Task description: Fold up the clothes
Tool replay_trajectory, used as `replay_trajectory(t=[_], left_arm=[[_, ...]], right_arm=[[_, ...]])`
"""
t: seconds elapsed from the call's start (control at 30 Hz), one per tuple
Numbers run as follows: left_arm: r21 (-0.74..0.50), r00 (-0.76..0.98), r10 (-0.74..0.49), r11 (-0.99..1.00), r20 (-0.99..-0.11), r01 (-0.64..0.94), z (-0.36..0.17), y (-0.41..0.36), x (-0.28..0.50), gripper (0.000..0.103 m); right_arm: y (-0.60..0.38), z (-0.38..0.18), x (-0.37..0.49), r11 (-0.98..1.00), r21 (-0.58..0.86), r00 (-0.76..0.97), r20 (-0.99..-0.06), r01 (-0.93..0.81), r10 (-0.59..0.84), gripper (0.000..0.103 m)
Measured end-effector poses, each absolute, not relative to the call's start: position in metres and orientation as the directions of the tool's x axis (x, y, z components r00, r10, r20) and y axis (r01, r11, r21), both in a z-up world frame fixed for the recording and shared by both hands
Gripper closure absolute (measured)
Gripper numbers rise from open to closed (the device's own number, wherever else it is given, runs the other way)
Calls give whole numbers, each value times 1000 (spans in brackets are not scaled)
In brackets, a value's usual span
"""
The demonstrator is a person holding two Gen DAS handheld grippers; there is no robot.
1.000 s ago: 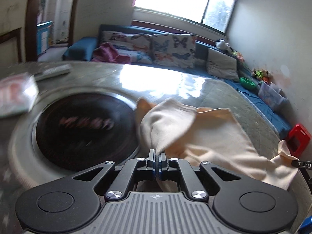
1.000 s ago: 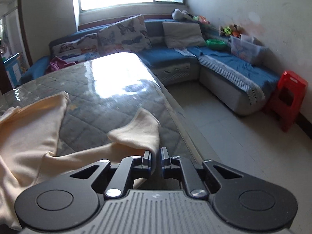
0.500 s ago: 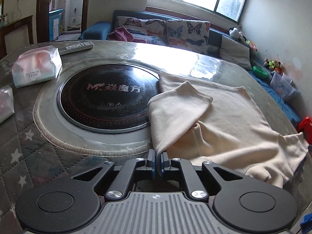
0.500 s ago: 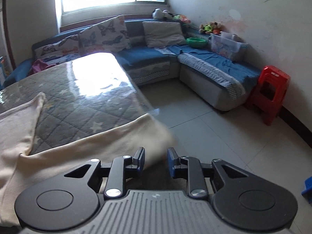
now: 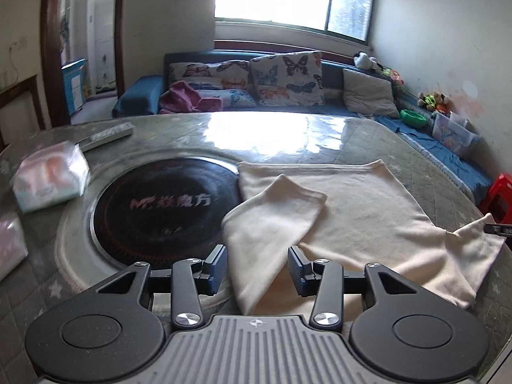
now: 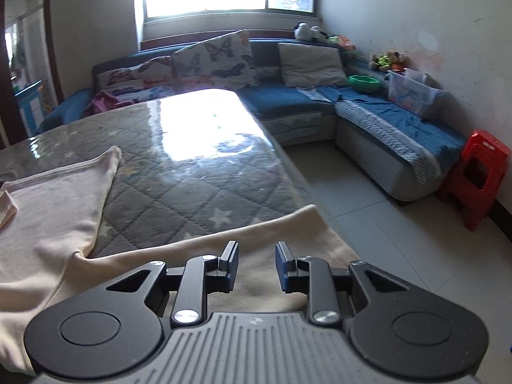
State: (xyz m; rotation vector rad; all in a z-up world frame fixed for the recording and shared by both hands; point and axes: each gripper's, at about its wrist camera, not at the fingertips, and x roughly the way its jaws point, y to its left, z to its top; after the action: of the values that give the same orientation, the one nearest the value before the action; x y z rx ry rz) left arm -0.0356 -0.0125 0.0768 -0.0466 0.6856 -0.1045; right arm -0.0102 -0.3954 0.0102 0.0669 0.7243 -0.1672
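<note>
A cream garment [image 5: 361, 211] lies spread on the quilted table, with one sleeve [image 5: 272, 220] folded in over its left part. My left gripper [image 5: 257, 270] is open, its jaws on either side of the sleeve's near end. In the right wrist view the garment's other sleeve [image 6: 243, 236] lies along the table's near right edge. My right gripper [image 6: 257, 267] is open just above that sleeve and holds nothing. The right gripper's tip shows at the far right of the left wrist view [image 5: 499, 228].
A round black cooktop [image 5: 166, 204] is set in the table left of the garment. Tissue packs [image 5: 51, 176] and a remote [image 5: 105, 134] lie at the left. A blue sofa [image 6: 368, 118] and a red stool [image 6: 483, 172] stand beyond the table's right edge [image 6: 288, 166].
Both grippers have opened and let go of the sleeves. The left sleeve now lies folded over the garment; the right sleeve lies flat by the table edge.
</note>
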Motion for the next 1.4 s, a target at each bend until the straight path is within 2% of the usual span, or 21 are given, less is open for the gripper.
replay_trajectory(t=[0.17,0.27,0.6,0.63,0.7,0.77,0.97,1.2,1.4], left_arm=[[-56,760,-127,991,-637,119,68,-35,-4,59],[-36,750,-132,989,-649,143,59,-49,17,59],[35,707,-132,976,-695,216,23,-87,63,59],[39,714,-132,975,-688,218,21,-87,64,62],[56,727,-128,973,-675,222,20,-86,64,84],[40,734,-134,976,-666,214,20,-80,64,97],[-82,802,-124,992,-585,94,46,-31,46,100],[-187,869,-8,978,-494,-97,83,49,-5,100],[-235,865,86,945,-495,-228,80,104,-59,100]], right_arm=[[-395,0,9,983,38,719,-687,182,-107,77],[-395,-2,10,981,34,727,-676,190,-118,72],[-394,-4,3,982,22,744,-656,188,-127,70],[-393,-4,3,982,20,744,-656,187,-128,70],[-393,-4,4,982,17,742,-657,186,-129,69],[-393,-3,4,983,14,741,-658,186,-131,69],[-387,3,0,985,10,748,-652,171,-123,69],[-367,16,-12,994,6,774,-628,112,-84,69],[-346,29,-17,999,4,790,-612,41,-30,69]])
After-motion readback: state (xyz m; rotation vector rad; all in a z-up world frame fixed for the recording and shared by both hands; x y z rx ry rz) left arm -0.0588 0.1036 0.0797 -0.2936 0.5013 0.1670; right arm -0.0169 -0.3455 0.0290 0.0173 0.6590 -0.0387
